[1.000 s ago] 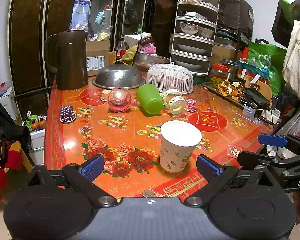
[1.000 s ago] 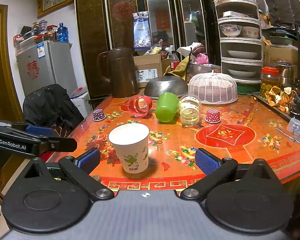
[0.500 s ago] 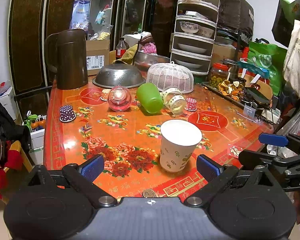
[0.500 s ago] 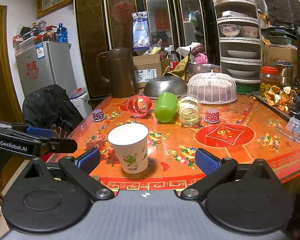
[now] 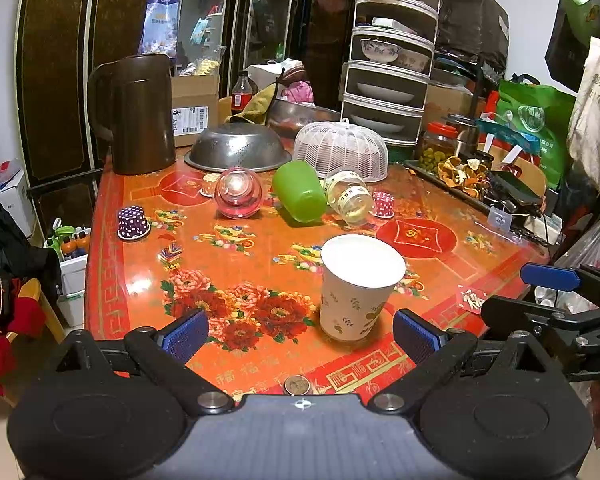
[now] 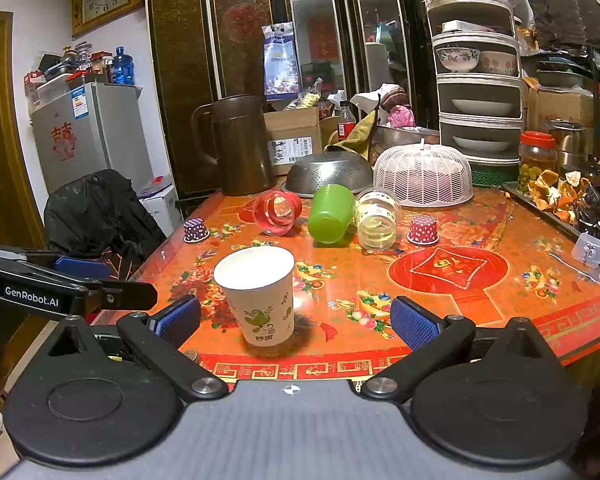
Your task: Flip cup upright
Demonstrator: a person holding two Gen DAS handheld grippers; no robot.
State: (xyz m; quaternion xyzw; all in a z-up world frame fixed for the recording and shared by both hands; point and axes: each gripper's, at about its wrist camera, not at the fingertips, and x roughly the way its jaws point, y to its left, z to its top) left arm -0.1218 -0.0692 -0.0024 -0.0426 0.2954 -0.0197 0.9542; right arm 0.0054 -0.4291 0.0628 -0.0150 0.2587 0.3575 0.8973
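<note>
The desk (image 5: 140, 280), covered in a red floral cloth, fills both views. At 11 o'clock in the left wrist view stands a brown pitcher (image 5: 140, 116); a steel colander (image 5: 238, 150) lies upside down at 12. In front of it a pink glass cup (image 5: 238, 194), a green cup (image 5: 300, 192) and a clear jar (image 5: 350, 200) lie on their sides. The paper cup (image 5: 358, 286) stands upright near the desk's front edge, mouth up, untouched. The left tool (image 5: 300, 334) is spread wide, holding nothing. The right tool (image 6: 296, 322) is spread too, with the paper cup at 11 o'clock of its gap.
</note>
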